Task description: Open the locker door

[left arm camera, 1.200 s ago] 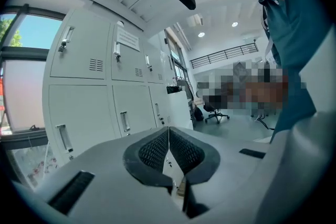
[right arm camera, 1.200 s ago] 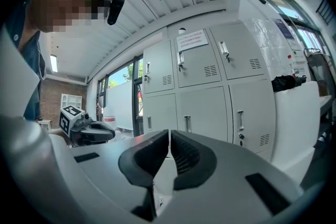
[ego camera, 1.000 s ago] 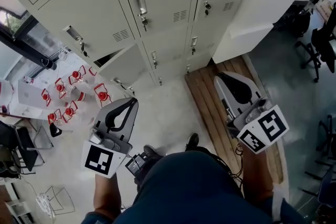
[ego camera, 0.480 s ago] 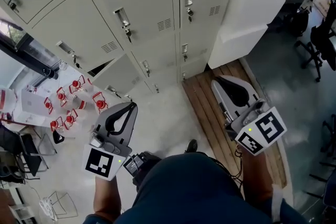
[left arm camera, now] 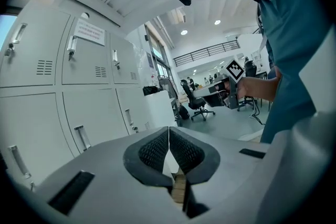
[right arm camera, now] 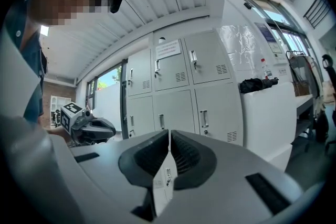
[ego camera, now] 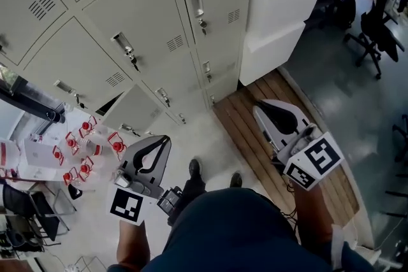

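Indoors, lockers (ego camera: 146, 16), wood decking (ego camera: 245, 118), floor (ego camera: 331, 67) prob. concrete

Head view looks steeply down; both gripper views low, tilted up (wide-angle); all share lockers (ego camera: 143, 13).

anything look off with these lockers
One locker door, low on the left in the head view, stands ajar: it tilts out from the bank and a dark gap shows along its upper edge. The other doors sit flush and shut. Nothing else stands out.
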Available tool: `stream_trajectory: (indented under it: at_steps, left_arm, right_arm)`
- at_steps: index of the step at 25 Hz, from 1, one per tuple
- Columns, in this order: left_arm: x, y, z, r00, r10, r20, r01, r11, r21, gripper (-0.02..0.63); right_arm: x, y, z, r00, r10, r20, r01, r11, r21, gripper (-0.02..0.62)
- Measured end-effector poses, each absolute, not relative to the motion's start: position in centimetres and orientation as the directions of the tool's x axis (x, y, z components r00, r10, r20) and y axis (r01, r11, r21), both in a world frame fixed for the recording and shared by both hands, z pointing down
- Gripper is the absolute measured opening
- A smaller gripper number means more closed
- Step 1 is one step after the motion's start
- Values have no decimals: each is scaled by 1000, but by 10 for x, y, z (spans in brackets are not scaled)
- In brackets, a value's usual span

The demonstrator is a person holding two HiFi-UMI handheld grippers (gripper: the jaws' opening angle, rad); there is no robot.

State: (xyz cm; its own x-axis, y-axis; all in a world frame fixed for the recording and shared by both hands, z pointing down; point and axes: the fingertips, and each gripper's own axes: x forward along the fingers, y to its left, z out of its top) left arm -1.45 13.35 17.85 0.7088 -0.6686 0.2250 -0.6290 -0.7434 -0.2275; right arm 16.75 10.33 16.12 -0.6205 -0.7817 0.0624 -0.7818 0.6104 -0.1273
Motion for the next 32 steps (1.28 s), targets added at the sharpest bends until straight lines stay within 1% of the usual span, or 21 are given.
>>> stream_trajectory:
  at_steps: [4, 10, 18, 28, 32]
  left_arm:
    - [-11, 104, 180, 772, -606, 191, -569, -794, -216, 18]
    - [-12, 57, 170, 836, -527, 155, -498, -846, -191, 18]
    - [-29, 5, 181, 876, -457, 153, -434, -886, -162, 18]
    - [-51, -44, 193, 919, -371, 135, -356, -927, -120, 18]
    - [-58, -59, 207, 926, -343, 159, -329, -938, -111, 18]
  right_arm:
    - [168, 96, 162, -550, -832, 71, -833, 541, -118, 38]
    - [157, 77, 166, -474, -873, 116, -879, 462, -120, 38]
    - [130, 41, 171, -409, -904, 124, -910, 393, -131, 40]
    - [104, 4, 200, -328, -928, 178, -941, 303, -151, 40]
    - [98, -11, 210, -312, -930, 196, -947, 287, -143, 40]
